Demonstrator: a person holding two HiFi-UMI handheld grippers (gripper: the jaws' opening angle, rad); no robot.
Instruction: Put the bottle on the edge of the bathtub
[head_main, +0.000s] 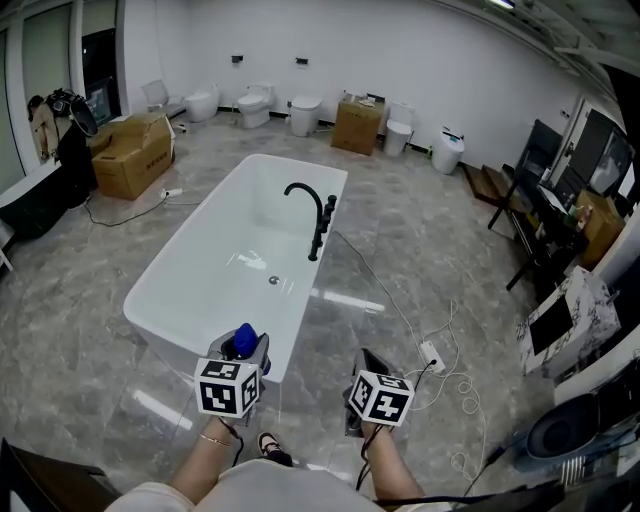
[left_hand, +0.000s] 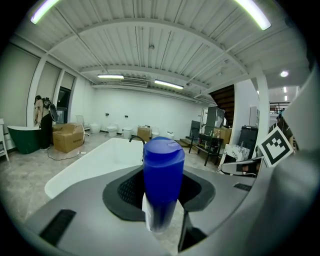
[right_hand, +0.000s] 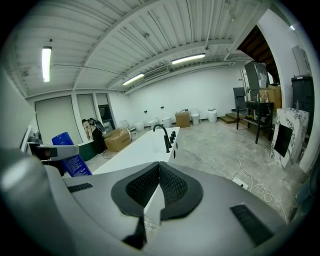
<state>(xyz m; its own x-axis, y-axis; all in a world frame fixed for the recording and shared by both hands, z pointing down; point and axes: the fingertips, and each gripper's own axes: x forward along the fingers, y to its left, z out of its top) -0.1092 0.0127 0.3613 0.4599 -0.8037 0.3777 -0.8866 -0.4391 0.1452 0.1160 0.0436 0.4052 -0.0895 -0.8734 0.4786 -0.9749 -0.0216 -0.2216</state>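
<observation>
blue bottle gripped upright in left tool; right tool closed, empty

Ahead of my left gripper: near rim of bathtub bare, open to approach from above; basin beyond open. Black faucet on rim far ahead-right, well apart. Ahead of my right gripper: open floor; cable and power strip lie to its right.
</observation>
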